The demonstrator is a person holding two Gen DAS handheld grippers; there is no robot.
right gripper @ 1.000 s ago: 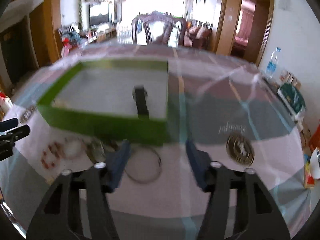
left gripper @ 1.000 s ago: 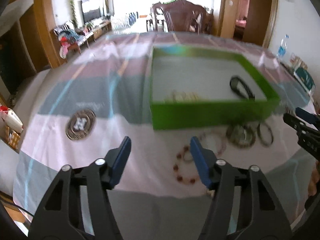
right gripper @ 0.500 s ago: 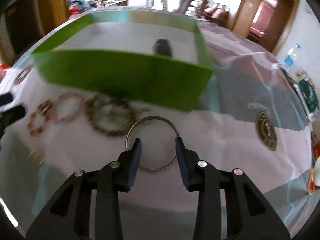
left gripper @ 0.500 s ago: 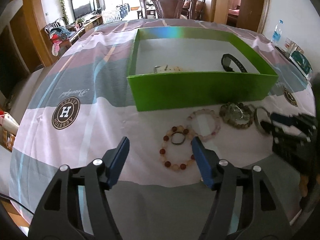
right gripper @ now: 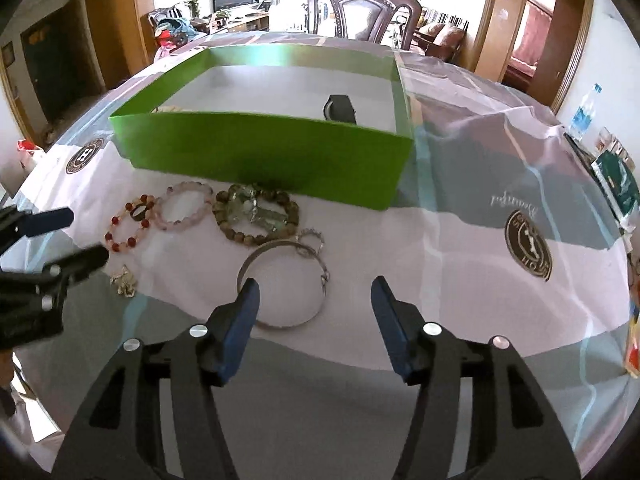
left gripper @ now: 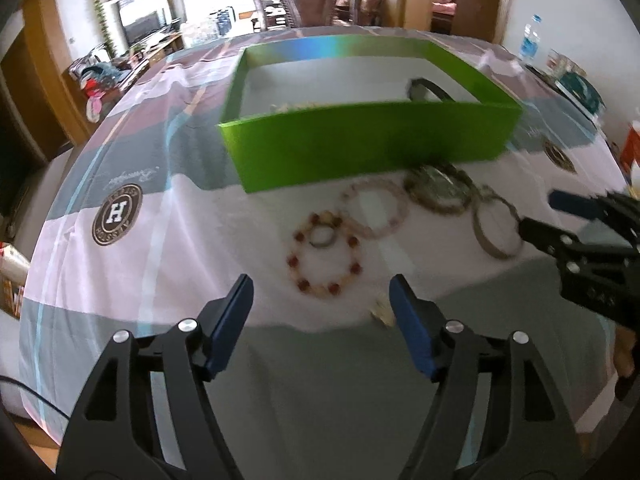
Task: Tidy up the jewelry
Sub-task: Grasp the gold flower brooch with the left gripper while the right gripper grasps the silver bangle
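A green box (left gripper: 360,148) (right gripper: 260,152) stands on the table, holding a black watch (right gripper: 340,108) and a pale beaded piece (left gripper: 296,106). In front of it lie a red bead bracelet (left gripper: 324,258) (right gripper: 128,224) with a small ring (left gripper: 322,236) inside, a pink bracelet (left gripper: 374,208) (right gripper: 185,206), a brown bead bracelet (right gripper: 256,216), a silver bangle (right gripper: 282,284) (left gripper: 496,226) and a small gold piece (right gripper: 125,280). My left gripper (left gripper: 320,300) is open and empty, just short of the red bracelet. My right gripper (right gripper: 315,300) is open and empty over the bangle's near edge.
The table wears a pink, grey and blue cloth with round logos (left gripper: 117,214) (right gripper: 528,240). A wooden chair (right gripper: 364,8) stands at the far side. A water bottle (right gripper: 584,110) and small packages (right gripper: 616,180) sit at the right edge.
My right gripper opened wide and drew back from the bangle. My left gripper moved closer to the red bracelet, staying open.
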